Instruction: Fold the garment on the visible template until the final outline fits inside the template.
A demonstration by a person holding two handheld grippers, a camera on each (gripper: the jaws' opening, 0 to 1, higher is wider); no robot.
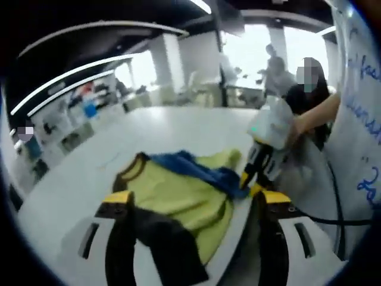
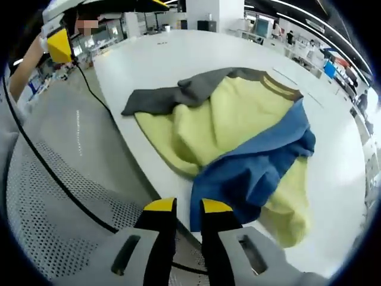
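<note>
The garment (image 2: 238, 131), a yellow top with a grey sleeve (image 2: 172, 95) and a blue sleeve (image 2: 256, 167), lies rumpled on the white table (image 2: 178, 53), close to the table's curved near edge, with part of the yellow body and the grey sleeve right at that edge. No template outline is clear in either view.

The right gripper (image 2: 187, 208) has its jaws nearly together just beside the blue sleeve at the edge; I cannot tell whether cloth is pinched. In the left gripper view the left gripper (image 1: 196, 199) stands with jaws wide apart, the dark sleeve between them but untouched.

The likely trouble: a pull toward the person could drag the garment over the edge. The blue sleeve is bunched, so a pinch may catch several layers and fold crookedly. The black cable (image 2: 53, 173) near the edge could snag.
</note>
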